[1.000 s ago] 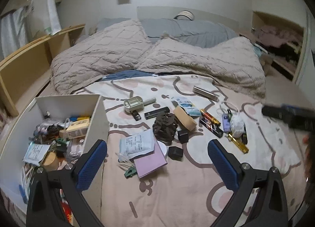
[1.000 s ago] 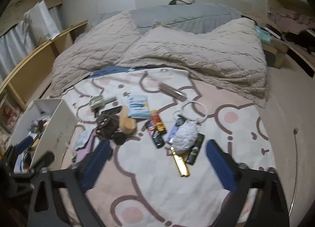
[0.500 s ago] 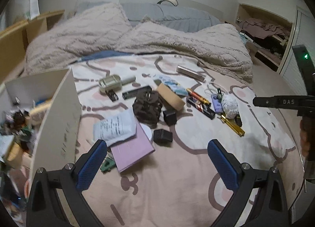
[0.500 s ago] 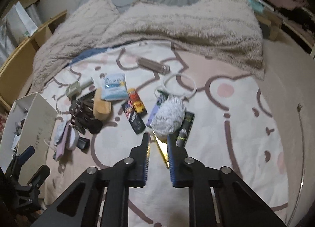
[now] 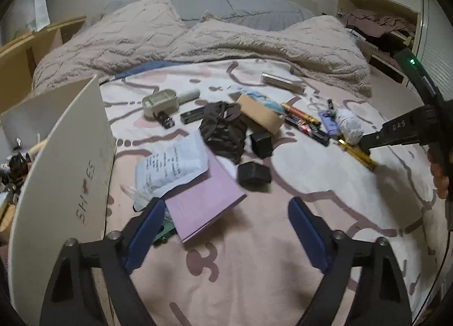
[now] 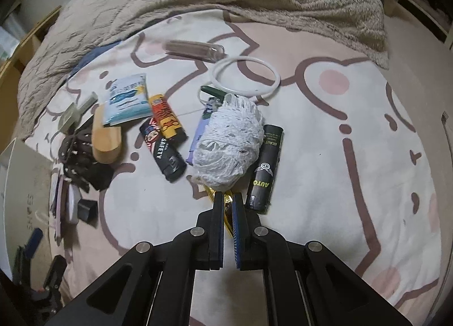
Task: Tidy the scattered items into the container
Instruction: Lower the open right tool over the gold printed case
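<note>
Right hand-held gripper (image 6: 227,198) clamps its blue pads on a gold foil stick (image 5: 357,152) lying on a cartoon-print bed sheet (image 6: 325,156), just in front of a white crocheted bundle (image 6: 230,142). Right of the bundle lies a black tube lettered "AUTO" (image 6: 264,167); left of it, two lighters, one marked "SAFETY" (image 6: 164,153), and a wooden brush (image 6: 105,142); behind it, a white ring (image 6: 245,77). Left hand-held gripper (image 5: 225,229) hovers with fingers spread wide and empty over a pink notebook (image 5: 203,198), far left of the bundle. The white box (image 5: 65,162), partly filled with items, stands at the sheet's left edge.
</note>
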The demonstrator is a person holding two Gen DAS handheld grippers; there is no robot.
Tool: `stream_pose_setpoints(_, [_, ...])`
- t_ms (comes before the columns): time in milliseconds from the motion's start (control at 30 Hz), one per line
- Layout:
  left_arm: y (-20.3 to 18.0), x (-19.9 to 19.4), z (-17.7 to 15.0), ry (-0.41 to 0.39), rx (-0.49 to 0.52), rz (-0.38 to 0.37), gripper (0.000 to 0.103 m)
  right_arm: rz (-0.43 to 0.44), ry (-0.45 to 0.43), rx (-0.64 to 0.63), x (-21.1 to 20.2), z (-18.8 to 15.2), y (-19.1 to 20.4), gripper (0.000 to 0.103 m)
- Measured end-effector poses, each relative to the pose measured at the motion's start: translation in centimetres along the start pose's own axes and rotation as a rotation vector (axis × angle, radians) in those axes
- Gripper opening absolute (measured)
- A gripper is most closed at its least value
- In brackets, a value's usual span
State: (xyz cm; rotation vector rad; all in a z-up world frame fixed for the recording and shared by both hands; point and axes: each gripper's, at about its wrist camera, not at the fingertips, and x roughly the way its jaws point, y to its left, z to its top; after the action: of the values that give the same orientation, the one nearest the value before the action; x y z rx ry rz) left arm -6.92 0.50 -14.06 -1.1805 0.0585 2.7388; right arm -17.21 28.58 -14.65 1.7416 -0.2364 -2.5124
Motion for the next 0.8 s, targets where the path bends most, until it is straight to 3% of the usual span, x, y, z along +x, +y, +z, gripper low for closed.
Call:
stream_pose_setpoints(233, [1.6,1.3,-0.4,0.024,-0.046,0.009,0.055,-0.028,0.013,0.024,1.0,0.2,-0.9,0.006])
stream_pose_setpoints(300, [1.6,1.4,-0.3,0.03,-0.044,-0.002,0.04,-0.025,0.017,0.035,1.0,0.3,-1.3,0.006])
stream_pose_setpoints(367, [1.5,1.3,-0.4,0.026,-0.04,-0.004,0.032,-0.018,0.022,0.052,1.1,0.3,-1.8,0.006])
stream_pose_setpoints(467, [1.5,1.0,-0.3,0.023,-0.042,-0.02,0.009,-0.005,0.03,0.08,1.2,0.2,-2.4,0.006])
stream_pose_setpoints(600, [1.6,0.6,-0.4,0.028,-0.051,-0.051,0.002,0.015,0.032,0.085,1.1,0.2,-2.6,0.006])
stream_pose_setpoints(800, [1.3,0.7,-0.7,0.037,-0.033,-0.059,0.001,0.08,0.032,0.081,1.1,0.3,-1.9,0.006])
